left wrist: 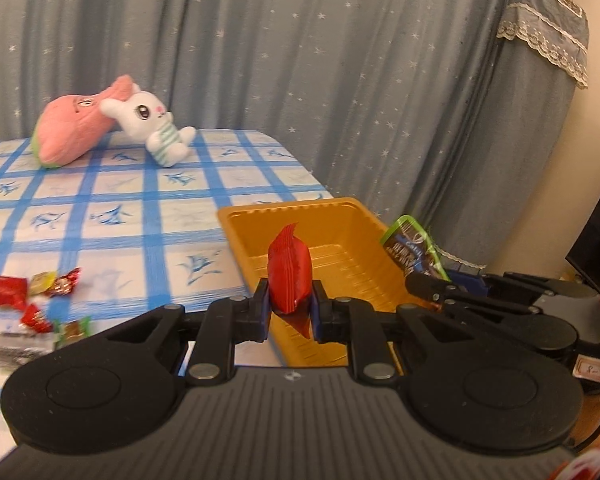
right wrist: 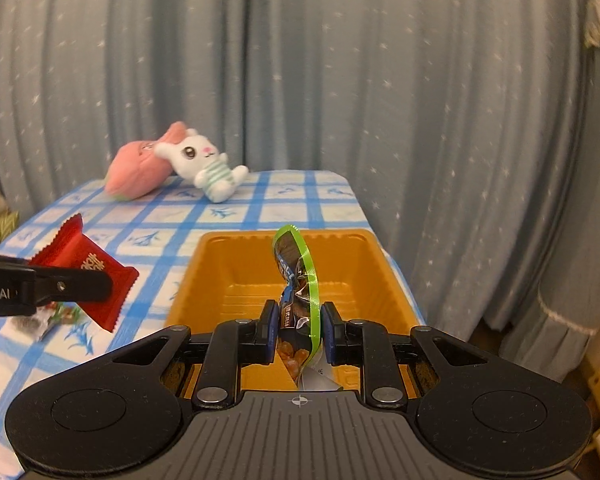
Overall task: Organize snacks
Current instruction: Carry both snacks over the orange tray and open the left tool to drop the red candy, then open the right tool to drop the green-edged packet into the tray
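My left gripper [left wrist: 290, 312] is shut on a red snack packet [left wrist: 289, 268], held upright over the near end of the orange tray [left wrist: 340, 210]. The same red packet [right wrist: 88, 270] and the left gripper's tip [right wrist: 100, 286] show at the left of the right wrist view. My right gripper [right wrist: 299, 330] is shut on a green-edged dark snack pouch [right wrist: 300, 280], above the tray's [right wrist: 236, 244] near edge. In the left wrist view that pouch [left wrist: 414, 248] and the right gripper [left wrist: 432, 286] hang beside the tray's right rim. Nothing lies in the tray.
Several loose wrapped candies [left wrist: 32, 296] lie on the blue checked tablecloth [left wrist: 120, 200] at the left. A pink plush [left wrist: 76, 128] and a white bunny plush [left wrist: 156, 128] sit at the table's far end. Grey star curtains [left wrist: 300, 60] hang behind. The table edge drops off right of the tray.
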